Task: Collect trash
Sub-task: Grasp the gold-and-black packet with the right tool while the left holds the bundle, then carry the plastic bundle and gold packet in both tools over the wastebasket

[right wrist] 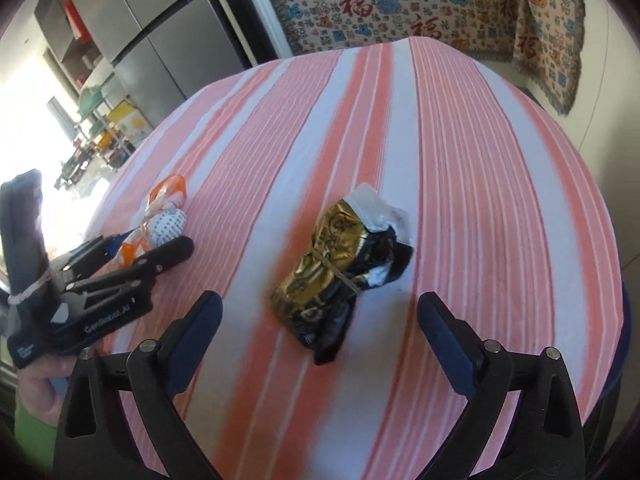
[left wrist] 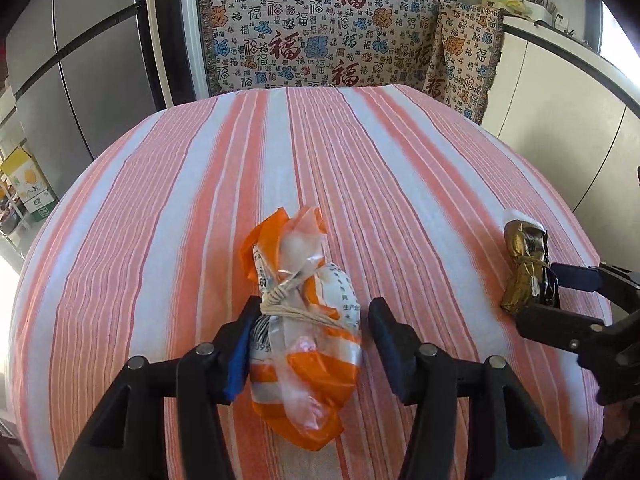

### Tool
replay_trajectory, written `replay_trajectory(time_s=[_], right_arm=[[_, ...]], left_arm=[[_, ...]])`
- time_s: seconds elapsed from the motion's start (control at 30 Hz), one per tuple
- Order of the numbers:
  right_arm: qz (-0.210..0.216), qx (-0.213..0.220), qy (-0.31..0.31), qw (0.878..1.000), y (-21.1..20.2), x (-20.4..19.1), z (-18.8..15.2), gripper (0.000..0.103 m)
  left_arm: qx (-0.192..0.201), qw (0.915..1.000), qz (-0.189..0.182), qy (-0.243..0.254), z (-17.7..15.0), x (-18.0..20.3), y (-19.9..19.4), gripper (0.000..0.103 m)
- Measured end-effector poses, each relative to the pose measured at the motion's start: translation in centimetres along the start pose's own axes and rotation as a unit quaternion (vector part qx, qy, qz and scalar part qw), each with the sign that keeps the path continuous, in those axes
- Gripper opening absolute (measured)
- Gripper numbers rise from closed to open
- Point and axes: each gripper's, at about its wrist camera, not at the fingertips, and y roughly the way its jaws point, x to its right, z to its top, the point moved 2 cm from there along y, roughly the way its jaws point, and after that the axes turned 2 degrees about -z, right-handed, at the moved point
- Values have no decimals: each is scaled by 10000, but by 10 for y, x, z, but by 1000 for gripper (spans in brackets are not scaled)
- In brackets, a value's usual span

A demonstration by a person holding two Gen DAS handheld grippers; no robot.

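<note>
An orange, white and clear plastic wrapper bundle (left wrist: 306, 332), tied with string, lies on the striped tablecloth. My left gripper (left wrist: 316, 320) is open around it, a finger on each side; the left finger touches it, the right stands slightly apart. The bundle also shows in the right wrist view (right wrist: 168, 222), with the left gripper (right wrist: 148, 246) around it. A gold and black wrapper bundle (right wrist: 340, 266), bound with a rubber band, lies between the fingers of my open right gripper (right wrist: 318, 316), not touched. In the left wrist view the gold bundle (left wrist: 524, 268) sits between the right gripper's fingers (left wrist: 560, 292).
The round table has a pink and white striped cloth (left wrist: 320, 160). Behind it stands a chair draped with a patterned blanket (left wrist: 320, 36). A grey fridge (left wrist: 80, 60) is at the left, white cabinets (left wrist: 560, 92) at the right.
</note>
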Motion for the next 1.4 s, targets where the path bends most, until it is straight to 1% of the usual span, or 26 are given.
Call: replay_trajectory(time_s=[0.07, 0.1, 0.13, 0.17, 0.2, 0.3, 0.43, 0.53, 0.6, 0.7, 0.73, 0.77, 0.83, 0.87, 0.9, 0.93, 0.97, 1.03, 1.07, 1.13, 1.2, 1.3, 1.4], right_arm=[[-342, 51, -147, 9993, 9, -3, 3, 99], [-512, 61, -245, 9984, 10, -4, 3, 97], [-701, 88, -400, 9967, 10, -3, 1, 94], [-843, 92, -546, 9949, 10, -4, -1, 88], [-899, 117, -613, 9940, 7, -2, -4, 86], [-981, 98, -505, 9938, 1, 17, -10, 86], [-964, 102, -501, 9940, -6, 34, -13, 86], [-788, 27, -582, 9952, -14, 36, -19, 86], [-578, -11, -553, 9968, -23, 34, -21, 86], [-369, -102, -508, 9980, -31, 39, -10, 91], [-353, -117, -501, 9981, -30, 38, -5, 91], [-359, -130, -509, 9980, -28, 35, 1, 91], [-382, -305, -572, 9972, -15, 29, 12, 91], [-392, -422, -556, 9968, -7, 27, 13, 89], [-396, -544, -487, 9965, 1, 29, 15, 70], [-408, -613, -394, 9965, 5, 31, 15, 49], [-473, -510, -367, 9969, 2, 34, 16, 39], [-208, -403, -229, 9987, -14, 43, 16, 38], [-188, -343, -215, 9990, -24, 48, 14, 38], [-120, -185, -161, 9996, -45, 64, 12, 38], [-31, -41, 41, 10000, -70, 90, 10, 38], [-170, 177, 340, 9991, -108, 142, 5, 38], [-547, 287, 628, 9961, -138, 204, -2, 38]], left_arm=[[1, 10000, 20, -19, 0, 0, 0, 56], [2, 10000, 14, -30, 0, 0, 0, 56], [3, 10000, 10, -37, 0, -1, 1, 56], [3, 10000, 16, -33, 0, 0, 1, 56], [2, 10000, 26, -24, 0, 0, 1, 56], [2, 10000, 42, -15, 0, -1, 1, 56], [6, 10000, 39, -26, 1, -1, 1, 56], [8, 10000, -43, -46, 0, -2, 0, 56], [-9, 9997, -259, -10, -3, -6, -5, 58], [-19, 9960, -889, -130, -6, -16, -12, 71], [-31, 9949, -1002, -147, -5, -18, -13, 71], [-45, 9945, -1039, -144, -3, -18, -13, 71], [-60, 9947, -1019, -102, 3, -18, -12, 71], [-90, 9951, -988, -58, 6, -16, -12, 71], [-112, 9955, -943, -2, 9, -14, -10, 70], [-148, 9961, -865, 34, 11, -13, -9, 56], [-200, 9966, -804, 42, 12, -13, -6, 42], [-232, 9962, -843, -48, 14, -13, -6, 43], [-235, 9956, -905, -73, 13, -11, -8, 43], [-182, 9951, -971, -63, 14, 1, -15, 43], [-114, 9925, -1220, -43, 20, 23, -22, 43], [1, 9852, -1702, 186, 36, 79, -37, 43], [64, 9723, -2269, 555, 55, 154, -48, 43]])
